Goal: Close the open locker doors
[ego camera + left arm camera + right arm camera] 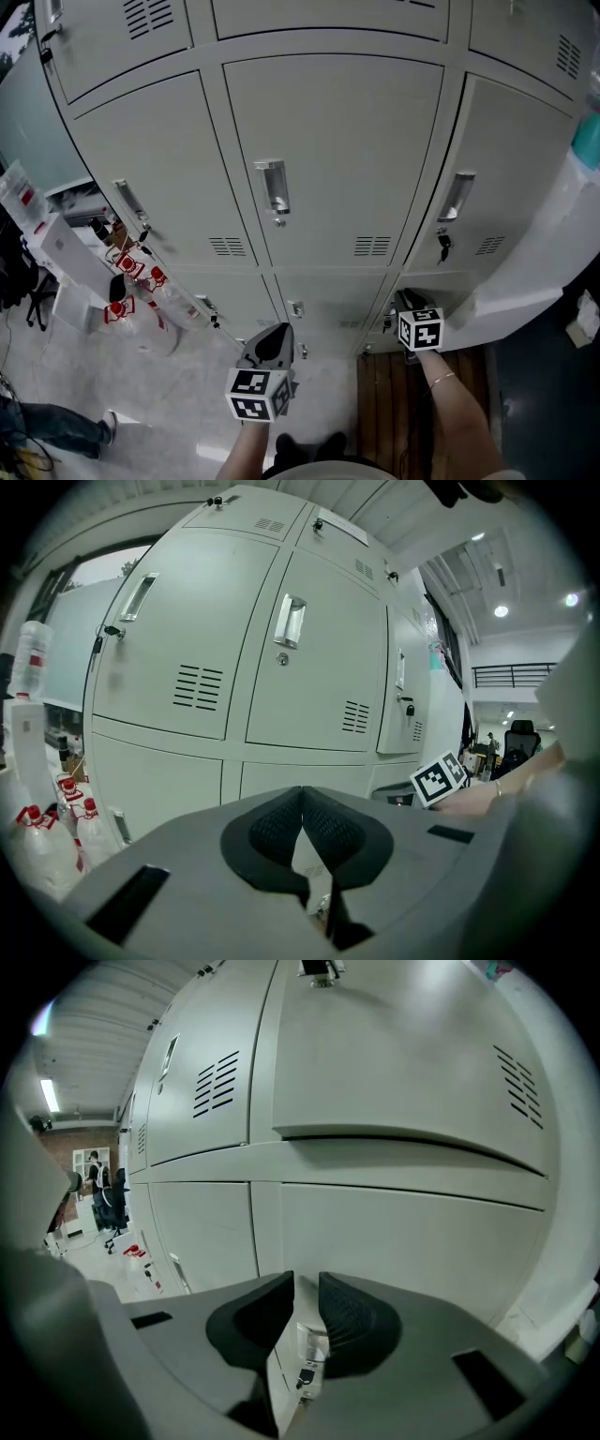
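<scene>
Standing slightly proud of its neighbours, the grey steel locker door [478,169] in the right column looks ajar. The right gripper [302,1283], jaws part-open and empty, aims just beneath it. The left gripper [302,793] is closed and empty. Risk: a glancing push could snag the hanging key [443,246] or leave the door unlatched.

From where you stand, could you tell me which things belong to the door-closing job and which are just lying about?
Job: locker doors; handle ahead of the right gripper; left gripper.
Lying about: bottles; chair.
</scene>
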Tool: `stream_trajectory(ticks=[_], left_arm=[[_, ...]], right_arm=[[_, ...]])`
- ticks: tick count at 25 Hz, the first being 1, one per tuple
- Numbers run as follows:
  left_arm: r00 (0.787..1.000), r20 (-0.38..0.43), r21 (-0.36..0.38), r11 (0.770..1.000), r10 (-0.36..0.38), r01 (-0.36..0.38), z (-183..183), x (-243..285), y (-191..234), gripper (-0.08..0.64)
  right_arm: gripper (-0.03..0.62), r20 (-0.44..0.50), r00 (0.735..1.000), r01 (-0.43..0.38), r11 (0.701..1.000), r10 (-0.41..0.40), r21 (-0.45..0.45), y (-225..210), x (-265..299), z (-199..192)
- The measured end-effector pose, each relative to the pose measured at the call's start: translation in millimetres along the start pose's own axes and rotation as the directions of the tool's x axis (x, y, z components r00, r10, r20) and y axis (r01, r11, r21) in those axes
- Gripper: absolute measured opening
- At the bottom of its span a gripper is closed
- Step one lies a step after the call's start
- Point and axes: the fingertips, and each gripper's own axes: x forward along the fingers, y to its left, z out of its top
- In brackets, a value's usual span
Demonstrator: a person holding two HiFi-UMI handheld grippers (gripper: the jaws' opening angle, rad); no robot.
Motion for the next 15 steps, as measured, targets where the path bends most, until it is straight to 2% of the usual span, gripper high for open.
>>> stream_trajectory(ticks=[10, 15], left_arm=[[1.0, 0.014, -0.004, 1.0, 0.028, -0.028, 4.1, -7.3, 14.4, 0.02], [1.0, 0.01, -0.003, 1.0, 0.015, -0.015, 2.6, -11.4, 12.4, 0.02]], right_arm=[[0.071, -0.025, 0.999, 0.026, 0.999, -0.026, 0.021, -2.2, 5.3, 4.0], [0.066, -0.018, 0.999, 0.044, 0.998, -0.043, 0.053, 1.5, -4.7, 5.6]])
